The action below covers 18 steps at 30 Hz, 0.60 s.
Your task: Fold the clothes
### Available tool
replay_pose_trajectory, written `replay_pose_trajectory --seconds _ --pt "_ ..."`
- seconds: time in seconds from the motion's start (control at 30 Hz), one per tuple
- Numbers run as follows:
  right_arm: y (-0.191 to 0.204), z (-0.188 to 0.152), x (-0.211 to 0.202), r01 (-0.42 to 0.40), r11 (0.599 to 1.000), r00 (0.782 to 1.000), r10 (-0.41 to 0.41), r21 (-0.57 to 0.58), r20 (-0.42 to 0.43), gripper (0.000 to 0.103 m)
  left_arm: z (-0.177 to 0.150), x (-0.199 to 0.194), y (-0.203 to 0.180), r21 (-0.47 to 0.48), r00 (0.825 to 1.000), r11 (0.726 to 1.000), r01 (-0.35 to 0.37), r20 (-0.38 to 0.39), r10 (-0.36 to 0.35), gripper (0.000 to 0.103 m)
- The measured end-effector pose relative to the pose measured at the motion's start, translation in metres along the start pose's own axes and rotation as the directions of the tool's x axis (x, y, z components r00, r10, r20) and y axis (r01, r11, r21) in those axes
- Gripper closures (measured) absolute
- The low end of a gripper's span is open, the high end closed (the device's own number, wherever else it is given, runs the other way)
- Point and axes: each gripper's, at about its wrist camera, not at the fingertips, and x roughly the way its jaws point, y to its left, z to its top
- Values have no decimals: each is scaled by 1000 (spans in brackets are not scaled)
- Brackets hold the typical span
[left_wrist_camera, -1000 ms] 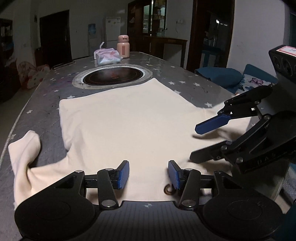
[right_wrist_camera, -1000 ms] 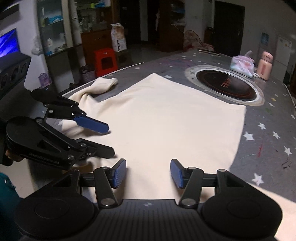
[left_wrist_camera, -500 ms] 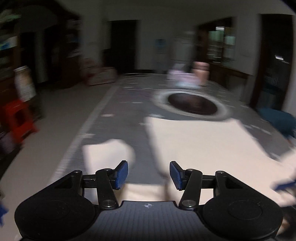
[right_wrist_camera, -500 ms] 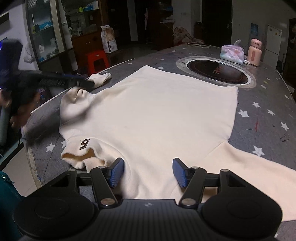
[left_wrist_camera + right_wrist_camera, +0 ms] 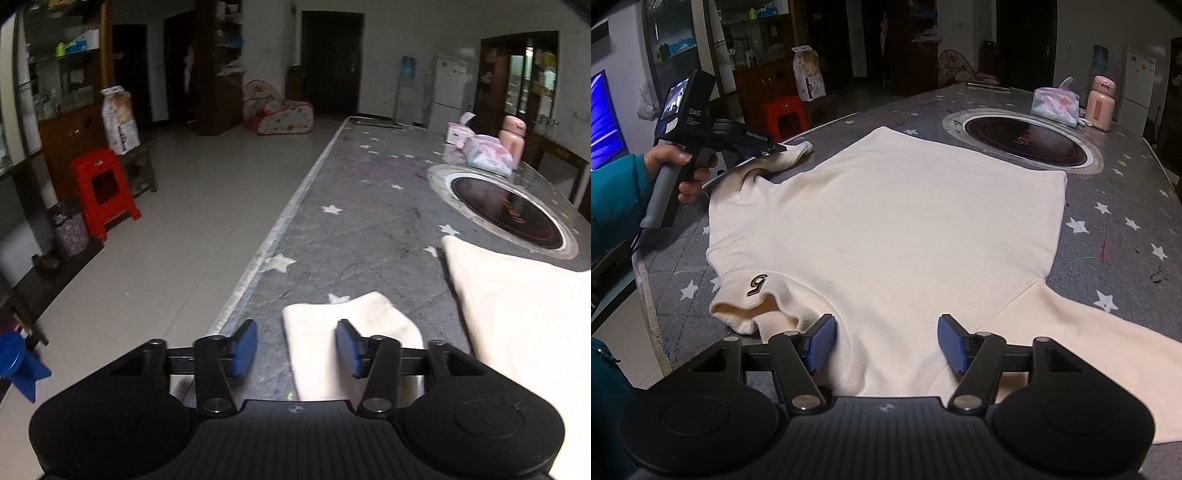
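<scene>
Cream fleece covers most of the near end of the grey, star-printed counter (image 5: 1126,206): one sweater (image 5: 905,229), lying flat. Its long axis runs from the collar (image 5: 753,306) (rumpled, with a dark embroidered mark on it) near the counter's edge to the straight hem up by the round black hob (image 5: 1023,142) set into the top. Two sleeves stick out sideways. One sleeve (image 5: 1082,354) trails off to the right below the body, and the other sleeve (image 5: 347,343) points to the far left, its cuff end toward the counter's long edge.

Two sets of tongs are at work, one in each hand. The left tongs (image 5: 295,347) are down over that far sleeve; their blue pads straddle the cuff end and are closing, with the cloth between them but not yet pinched as far as I can see. From the other side, the left hand (image 5: 681,173) grips their grey handle, teal sleeve (image 5: 613,199) behind it. The right tongs (image 5: 886,343) hang over the shoulder area just beside the collar, spread and opening wider, fabric below them but nothing gripped.

Past the hob stand one pink bottle (image 5: 1100,105) and one pack of tissues (image 5: 1057,103), close together. One red stool (image 5: 103,192) is on the floor.
</scene>
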Motion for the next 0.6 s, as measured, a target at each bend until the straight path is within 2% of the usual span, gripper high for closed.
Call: replay_pose_trajectory --seconds 0.03,0.07,0.13,0.27,0.4,0.5,0.6 --pt "0 0 0 2 1000 1000 -2 -1 -1 39 -3 -4 -2 12 1000 1000 9 6 -9 86" --pt "1 0 0 3 1000 1000 -3 -2 -2 39 -4 -7 -3 12 1000 1000 7 10 -7 93" --pt "2 0 0 6 1000 1000 -6 -2 -3 39 -5 -12 0 -10 1000 1000 3 16 -3 97" --pt "2 0 0 8 1000 1000 -8 -2 -4 39 -9 -34 14 -60 997 997 -55 49 58 99" --pt "2 0 0 10 1000 1000 -10 -5 -6 38 -15 -68 34 -114 986 986 -120 101 132 99" --pt "2 1 1 10 1000 1000 -10 -9 -9 38 -22 -92 43 -119 969 978 -171 158 188 99" --pt "1 2 1 10 1000 1000 -10 -12 -11 38 -31 -96 52 -103 964 974 -202 158 216 99"
